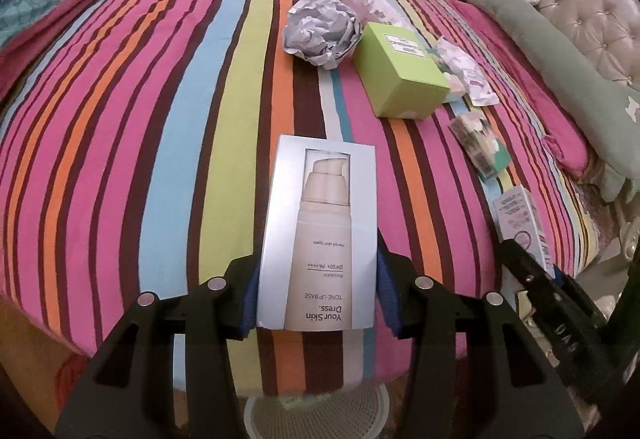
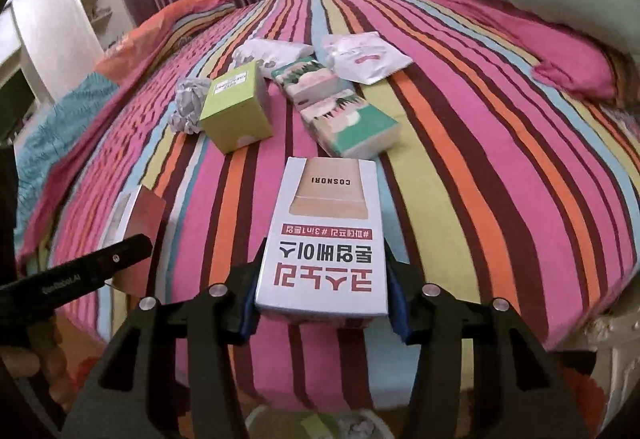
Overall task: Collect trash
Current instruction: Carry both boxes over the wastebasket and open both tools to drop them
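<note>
A big bed (image 1: 140, 119) with a stripy cover fills the room. The left gripper (image 1: 316, 295) squeezes a silver box (image 1: 320, 231). The right gripper (image 2: 322, 303) squeezes a white box (image 2: 326, 239). Hold both tight and drop them straight into the white bin (image 1: 316, 415) below. A green box (image 1: 400, 75) and a paper ball (image 1: 320, 31) wait on the bed.

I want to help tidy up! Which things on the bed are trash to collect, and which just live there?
Trash: silver box in left gripper, white box in right gripper, paper ball, green box, tissue packs.
Staying: striped bedspread, green pillow.
</note>
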Demonstrator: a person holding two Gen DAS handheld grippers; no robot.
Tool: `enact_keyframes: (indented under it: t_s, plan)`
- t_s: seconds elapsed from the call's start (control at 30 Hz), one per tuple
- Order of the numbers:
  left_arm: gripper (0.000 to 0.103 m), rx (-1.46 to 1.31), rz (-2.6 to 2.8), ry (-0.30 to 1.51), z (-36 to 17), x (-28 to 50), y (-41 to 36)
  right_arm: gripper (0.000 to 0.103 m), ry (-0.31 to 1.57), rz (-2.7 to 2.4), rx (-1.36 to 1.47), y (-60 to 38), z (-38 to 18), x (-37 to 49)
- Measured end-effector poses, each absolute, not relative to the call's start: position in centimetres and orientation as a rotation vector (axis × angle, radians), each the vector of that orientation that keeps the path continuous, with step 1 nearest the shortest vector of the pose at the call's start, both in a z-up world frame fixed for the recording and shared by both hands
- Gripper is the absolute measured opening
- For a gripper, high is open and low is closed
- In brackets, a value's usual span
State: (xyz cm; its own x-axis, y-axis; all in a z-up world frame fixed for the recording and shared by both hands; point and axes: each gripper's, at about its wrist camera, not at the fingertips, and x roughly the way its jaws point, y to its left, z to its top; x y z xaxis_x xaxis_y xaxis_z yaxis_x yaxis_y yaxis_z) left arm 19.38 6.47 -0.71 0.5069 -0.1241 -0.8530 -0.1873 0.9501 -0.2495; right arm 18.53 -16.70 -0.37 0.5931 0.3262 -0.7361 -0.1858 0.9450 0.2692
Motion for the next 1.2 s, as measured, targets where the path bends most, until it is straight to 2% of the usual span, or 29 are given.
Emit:
enact_keyframes:
  t_s: [0.37, 0.77, 0.97, 1.2]
  plan:
    - [0.047, -0.279, -0.035, 1.014, 0.8, 12.3, 4.1, 0.047, 0.882, 0.329, 0.193, -18.6, 1.2, 13.0]
    - [0.047, -0.21, -0.085, 1.091, -1.8, 6.1, 1.8, 0.047, 0.905, 0.336, 0.157, -18.4, 1.1, 8.3]
    - [0.047, -0.193, -0.093, 1.162, -4.5, 4.5, 0.7, 0.047, 0.997, 0.346, 0.204, -18.6, -1.0, 7.0]
    - [0.047, -0.155, -0.087, 1.266, -8.3, 3.8, 0.0, 0.047, 1.222, 0.295, 0.385, -21.0, -6.9, 7.2]
